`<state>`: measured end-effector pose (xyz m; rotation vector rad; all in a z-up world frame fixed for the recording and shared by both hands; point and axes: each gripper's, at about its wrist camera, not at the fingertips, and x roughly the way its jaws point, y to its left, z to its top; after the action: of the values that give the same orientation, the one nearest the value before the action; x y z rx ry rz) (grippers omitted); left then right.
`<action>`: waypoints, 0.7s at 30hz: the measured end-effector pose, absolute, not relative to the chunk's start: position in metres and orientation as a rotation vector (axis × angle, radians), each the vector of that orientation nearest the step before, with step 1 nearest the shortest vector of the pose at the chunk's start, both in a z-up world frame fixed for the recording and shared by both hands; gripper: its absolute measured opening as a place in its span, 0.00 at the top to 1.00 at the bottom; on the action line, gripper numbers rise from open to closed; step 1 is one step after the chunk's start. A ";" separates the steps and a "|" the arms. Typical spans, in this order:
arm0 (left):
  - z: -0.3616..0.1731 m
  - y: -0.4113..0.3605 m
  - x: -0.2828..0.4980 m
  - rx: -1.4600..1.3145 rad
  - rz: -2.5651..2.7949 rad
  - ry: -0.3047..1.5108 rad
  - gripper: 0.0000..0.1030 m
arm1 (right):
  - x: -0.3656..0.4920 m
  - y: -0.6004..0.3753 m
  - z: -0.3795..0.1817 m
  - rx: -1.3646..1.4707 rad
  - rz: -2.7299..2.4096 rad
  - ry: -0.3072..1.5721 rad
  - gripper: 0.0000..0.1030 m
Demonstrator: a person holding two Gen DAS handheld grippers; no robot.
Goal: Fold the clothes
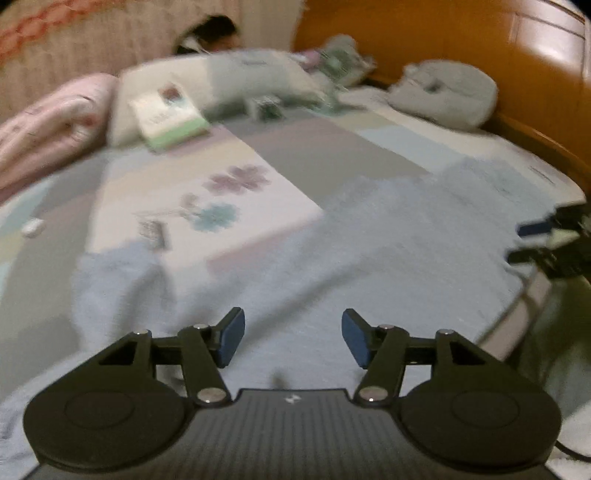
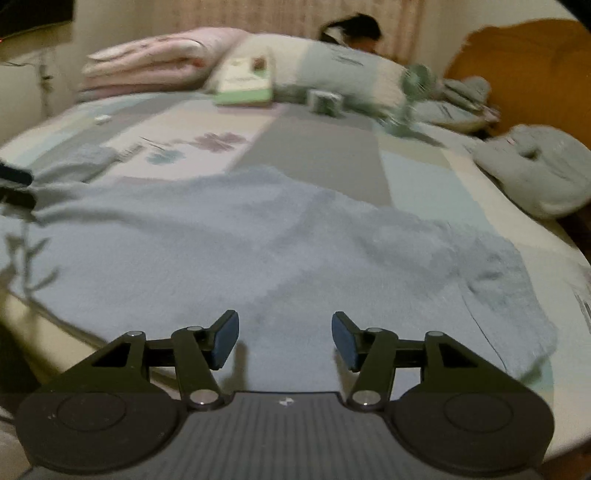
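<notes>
A light blue fuzzy garment (image 1: pixel 369 236) lies spread flat on the bed, one sleeve reaching toward the left (image 1: pixel 118 280). In the right wrist view the same garment (image 2: pixel 258 236) fills the near bed, its far sleeve at the upper left. My left gripper (image 1: pixel 293 338) hovers open just above the garment's near edge, nothing between its blue pads. My right gripper (image 2: pixel 284 339) is likewise open over the near hem. The right gripper shows at the edge of the left wrist view (image 1: pixel 546 240). The left gripper's tip appears at the far left of the right wrist view (image 2: pixel 14 184).
A patchwork bedspread (image 1: pixel 236 192) covers the bed. At the far side lie a pink folded quilt (image 2: pixel 155 62), a pillow (image 2: pixel 332 66), a green-edged box (image 2: pixel 243 85), a small fan (image 2: pixel 406 96) and a grey-green bundled garment (image 2: pixel 539 166). An orange headboard (image 1: pixel 461 40) rises behind. A person's head (image 2: pixel 354 29) shows beyond the pillow.
</notes>
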<state>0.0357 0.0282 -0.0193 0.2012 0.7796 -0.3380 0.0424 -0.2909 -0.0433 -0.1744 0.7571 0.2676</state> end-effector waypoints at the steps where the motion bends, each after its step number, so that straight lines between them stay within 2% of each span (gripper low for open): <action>1: -0.029 0.025 0.038 0.197 -0.345 0.806 0.42 | 0.043 -0.293 -0.049 -0.171 0.257 0.768 0.40; 6: -0.067 0.048 0.039 0.148 -0.255 0.942 0.40 | 0.043 -0.298 -0.055 -0.141 0.245 0.778 0.32; 12: -0.049 0.066 0.046 0.098 -0.244 0.921 0.41 | 0.052 -0.287 -0.037 -0.132 0.302 0.743 0.31; 17: -0.032 0.065 0.091 -0.040 -0.309 0.850 0.40 | 0.078 -0.260 -0.025 -0.160 0.358 0.697 0.29; 18: -0.032 0.063 0.101 -0.038 -0.298 0.842 0.41 | 0.083 -0.254 -0.025 -0.174 0.360 0.692 0.29; 21: -0.033 0.064 0.119 0.038 -0.277 0.836 0.56 | 0.090 -0.242 -0.025 -0.216 0.363 0.683 0.29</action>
<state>0.1191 0.0635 -0.0329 0.0375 0.8360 -0.2772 0.0896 -0.2422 -0.0253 -0.2158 0.6835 0.3634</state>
